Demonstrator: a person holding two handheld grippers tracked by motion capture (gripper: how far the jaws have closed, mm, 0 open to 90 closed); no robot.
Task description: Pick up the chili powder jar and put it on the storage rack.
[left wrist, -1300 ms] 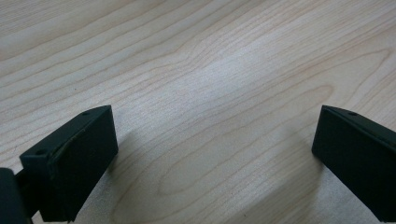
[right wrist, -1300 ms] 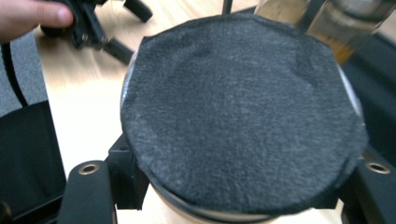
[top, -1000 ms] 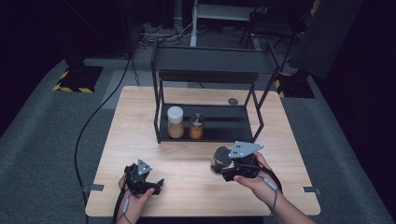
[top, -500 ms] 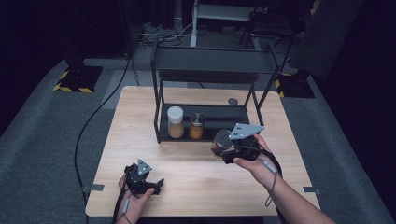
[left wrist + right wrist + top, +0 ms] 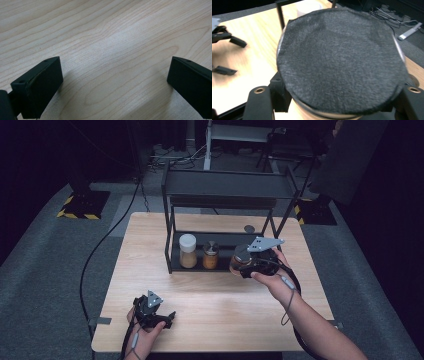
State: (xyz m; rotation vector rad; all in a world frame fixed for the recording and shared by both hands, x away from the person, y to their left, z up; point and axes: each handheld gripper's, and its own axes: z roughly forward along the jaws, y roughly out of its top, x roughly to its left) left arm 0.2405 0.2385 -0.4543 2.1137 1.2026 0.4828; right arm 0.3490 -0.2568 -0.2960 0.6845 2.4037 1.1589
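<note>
Right gripper clamps a jar at the front of the black rack; left gripper rests spread on the table.

The dark-lidded jar sits between the right jaws, just right of two jars on the rack's lower shelf: a white-lidded jar and a smaller amber jar. Near left, the other jaws stand wide apart over the bare wooden table.

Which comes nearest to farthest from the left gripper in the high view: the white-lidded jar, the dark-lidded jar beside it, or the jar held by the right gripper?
1. White-lidded jar, left on the rack's bottom shelf, up and right of the left gripper.
2. Dark-lidded jar, just to its right.
3. Held jar, in the right gripper at the shelf's right end.
</note>
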